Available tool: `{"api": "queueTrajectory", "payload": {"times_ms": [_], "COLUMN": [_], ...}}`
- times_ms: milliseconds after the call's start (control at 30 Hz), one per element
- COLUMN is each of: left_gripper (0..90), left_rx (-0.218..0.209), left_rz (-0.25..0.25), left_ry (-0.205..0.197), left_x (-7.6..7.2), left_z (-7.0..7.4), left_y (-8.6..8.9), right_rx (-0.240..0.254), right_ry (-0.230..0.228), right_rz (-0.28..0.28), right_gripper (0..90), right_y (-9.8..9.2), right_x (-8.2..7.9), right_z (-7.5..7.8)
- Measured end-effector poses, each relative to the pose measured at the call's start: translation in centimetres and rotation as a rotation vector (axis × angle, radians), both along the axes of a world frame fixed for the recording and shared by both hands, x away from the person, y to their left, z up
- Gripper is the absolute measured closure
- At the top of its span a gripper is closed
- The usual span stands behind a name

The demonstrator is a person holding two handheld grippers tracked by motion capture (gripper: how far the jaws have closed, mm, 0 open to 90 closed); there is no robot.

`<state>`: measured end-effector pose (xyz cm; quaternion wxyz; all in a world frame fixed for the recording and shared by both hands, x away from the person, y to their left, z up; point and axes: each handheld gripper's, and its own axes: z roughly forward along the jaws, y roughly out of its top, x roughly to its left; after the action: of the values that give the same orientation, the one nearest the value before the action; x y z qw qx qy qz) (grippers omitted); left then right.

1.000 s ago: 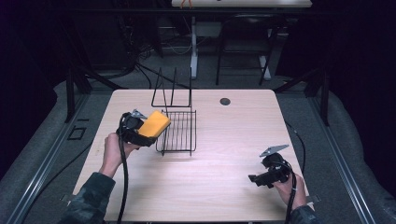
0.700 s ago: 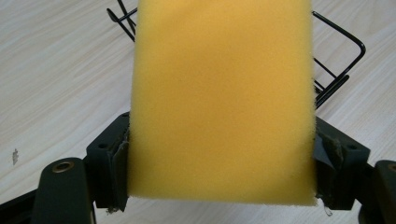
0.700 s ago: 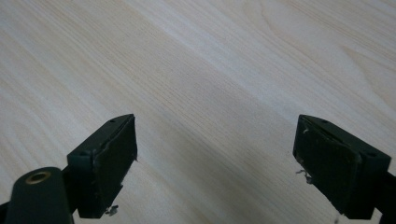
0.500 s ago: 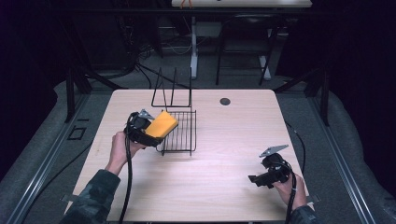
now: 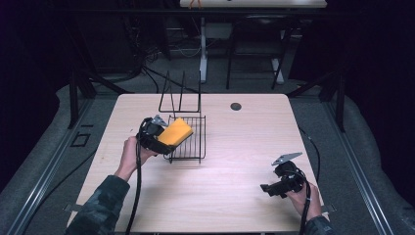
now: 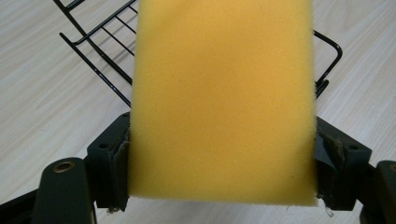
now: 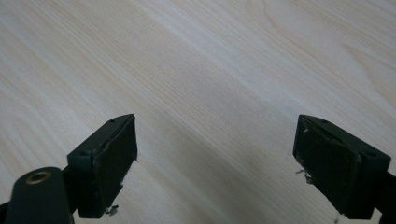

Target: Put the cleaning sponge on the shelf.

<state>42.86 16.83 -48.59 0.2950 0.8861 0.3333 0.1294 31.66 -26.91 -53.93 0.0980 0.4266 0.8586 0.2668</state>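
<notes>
Shifted since a second ago: left gripper [image 5: 164,139] with yellow rectangular foam sponge [image 5: 175,132], carried rightward from the rim over the black wire rack [image 5: 188,147]. Sponge pinched across its width between both jaws, projecting forward over the rack's bars. Right gripper [image 5: 275,188] unmoved, jaws spread wide, nothing between, above light wooden table [image 5: 235,137].

Left tool [image 5: 164,139] carried sponge [image 5: 175,132] rightward, now over wire rack [image 5: 193,144].
</notes>
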Motion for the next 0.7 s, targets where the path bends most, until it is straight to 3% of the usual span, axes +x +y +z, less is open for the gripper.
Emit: {"api": "queueTrajectory", "payload": {"times_ms": [467, 700], "left_gripper": [22.0, 22.0], "left_rx": [0.008, 0.037], "left_rz": [-0.055, -0.080], "left_ry": [-0.001, 0.018], "left_x": [0.6, 1.1], "left_z": [-0.5, -1.0], "left_y": [-0.6, -0.9], "right_rx": [-0.003, -0.005], "right_ry": [0.004, 0.005], "right_rz": [-0.002, 0.005], "right_gripper": [13.2, 13.2], "right_y": [0.0, 0.0], "right_x": [-0.1, -0.1], "right_z": [0.0, 0.0]}}
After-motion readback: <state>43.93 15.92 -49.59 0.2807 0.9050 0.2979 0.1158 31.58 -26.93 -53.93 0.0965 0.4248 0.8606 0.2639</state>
